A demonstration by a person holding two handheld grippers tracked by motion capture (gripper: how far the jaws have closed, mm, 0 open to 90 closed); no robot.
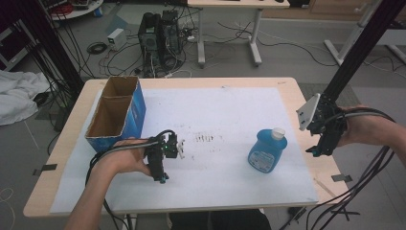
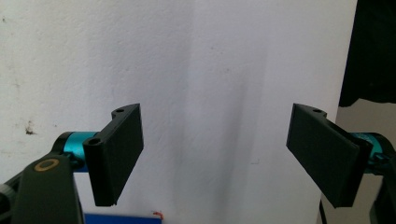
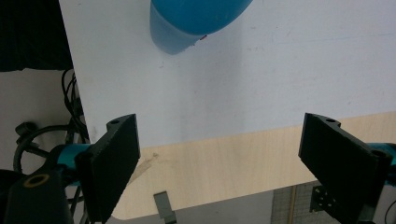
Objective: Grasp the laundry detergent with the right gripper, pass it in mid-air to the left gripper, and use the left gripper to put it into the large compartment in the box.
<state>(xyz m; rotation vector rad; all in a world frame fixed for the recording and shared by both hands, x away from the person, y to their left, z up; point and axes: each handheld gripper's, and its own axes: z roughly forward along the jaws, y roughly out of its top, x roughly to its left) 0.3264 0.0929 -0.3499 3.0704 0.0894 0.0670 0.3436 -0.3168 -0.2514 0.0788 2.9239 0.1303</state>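
Note:
A blue bottle (image 1: 266,154) with a white cap (image 1: 277,132) lies on the white sheet (image 1: 225,110) at the table's right. Its rounded end (image 3: 196,21) shows at the top of the right gripper view. My right gripper (image 1: 316,152) hovers over the table's right edge, just right of the bottle and apart from it. Its jaws (image 3: 219,163) stand wide open with nothing between them. My left gripper (image 1: 163,179) is at the front left of the sheet, near the box. It is open too (image 2: 217,158), with bare white sheet between its fingers.
An open cardboard box (image 1: 117,112) with blue sides stands at the table's left, just behind my left hand. Dark smudges (image 1: 205,139) mark the sheet's middle. Bare wood (image 3: 224,158) and a tape strip (image 3: 164,206) lie under my right gripper. A black post (image 1: 356,52) rises at the right.

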